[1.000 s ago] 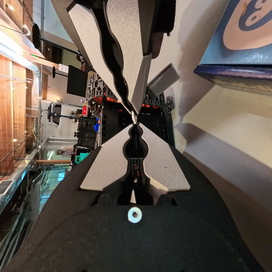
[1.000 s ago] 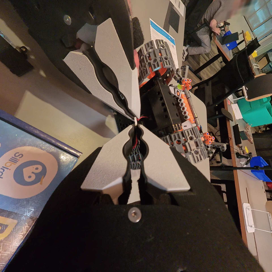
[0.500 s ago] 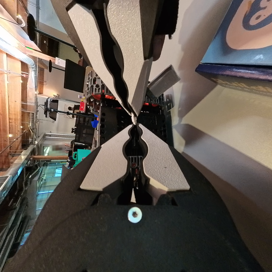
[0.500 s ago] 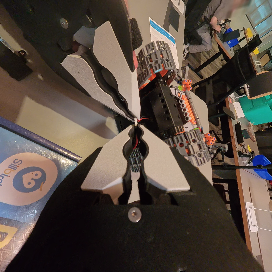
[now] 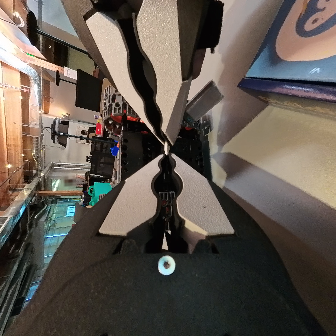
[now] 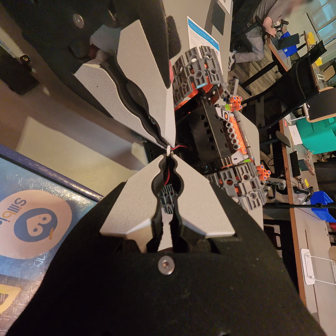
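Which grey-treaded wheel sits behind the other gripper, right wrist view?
The upper grey-treaded, orange-hubbed wheel, partly behind the left gripper; the lower wheel is clear of it.

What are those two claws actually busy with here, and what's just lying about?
In hand: left claw and right claw, tip to tip, both shut on the white plug; red wire; brick-built vehicle behind.
Lying about: blue box, printed sheet, grey block.

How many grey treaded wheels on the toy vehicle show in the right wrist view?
2: one wheel at the vehicle's upper end, just right of the left tool, another wheel at its lower right. Wheels on the far side may be hidden behind the black body.
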Available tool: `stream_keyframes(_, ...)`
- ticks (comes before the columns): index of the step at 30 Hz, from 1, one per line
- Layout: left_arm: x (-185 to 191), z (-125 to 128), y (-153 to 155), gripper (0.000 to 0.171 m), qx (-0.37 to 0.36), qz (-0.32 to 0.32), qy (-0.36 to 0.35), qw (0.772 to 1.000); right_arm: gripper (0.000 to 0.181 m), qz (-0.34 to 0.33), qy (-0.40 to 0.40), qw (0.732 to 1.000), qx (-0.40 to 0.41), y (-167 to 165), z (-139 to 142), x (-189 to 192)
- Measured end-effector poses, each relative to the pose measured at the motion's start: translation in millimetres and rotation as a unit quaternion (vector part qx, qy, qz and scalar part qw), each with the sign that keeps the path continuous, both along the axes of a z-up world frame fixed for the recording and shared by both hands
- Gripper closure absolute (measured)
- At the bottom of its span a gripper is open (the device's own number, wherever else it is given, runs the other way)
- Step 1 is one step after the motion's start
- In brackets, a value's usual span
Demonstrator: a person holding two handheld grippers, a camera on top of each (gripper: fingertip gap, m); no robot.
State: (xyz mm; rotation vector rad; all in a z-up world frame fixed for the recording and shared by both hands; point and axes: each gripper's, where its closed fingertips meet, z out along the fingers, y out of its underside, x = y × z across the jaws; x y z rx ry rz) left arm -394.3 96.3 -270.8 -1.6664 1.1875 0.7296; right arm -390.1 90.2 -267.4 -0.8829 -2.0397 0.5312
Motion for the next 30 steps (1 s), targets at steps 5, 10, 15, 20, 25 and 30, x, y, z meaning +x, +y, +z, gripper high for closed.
stream_keyframes(5,-1.1,0.0,1.6,0.171,-0.002,0.002,-0.004,1.0,0.181,-0.003,0.001,1.0,-0.01,1.0,1.3,-1.1)
stream_keyframes(10,-5.7,12.1,2.4,0.168,0.017,0.011,-0.01,1.0,0.181,-0.014,0.001,0.998,-0.063,4.0,11.0,-0.6)
stream_keyframes(15,-11.3,23.5,-13.0,0.148,0.016,0.045,-0.05,0.998,0.181,-0.042,-0.036,0.983,-0.175,1.2,14.8,-1.5)
stream_keyframes(20,8.4,18.3,-32.4,0.161,-0.058,0.054,-0.167,0.983,0.181,-0.068,-0.082,0.942,-0.317,-3.3,12.9,-1.6)
stream_keyframes(25,28.4,-11.3,-36.3,0.14,-0.2,0.096,-0.335,0.916,0.181,-0.092,-0.098,0.894,-0.427,-1.3,17.9,-5.0)
stream_keyframes(30,42.4,-9.2,-26.2,0.118,-0.241,0.114,-0.474,0.839,0.181,-0.108,-0.099,0.871,-0.468,-2.6,16.7,-3.8)
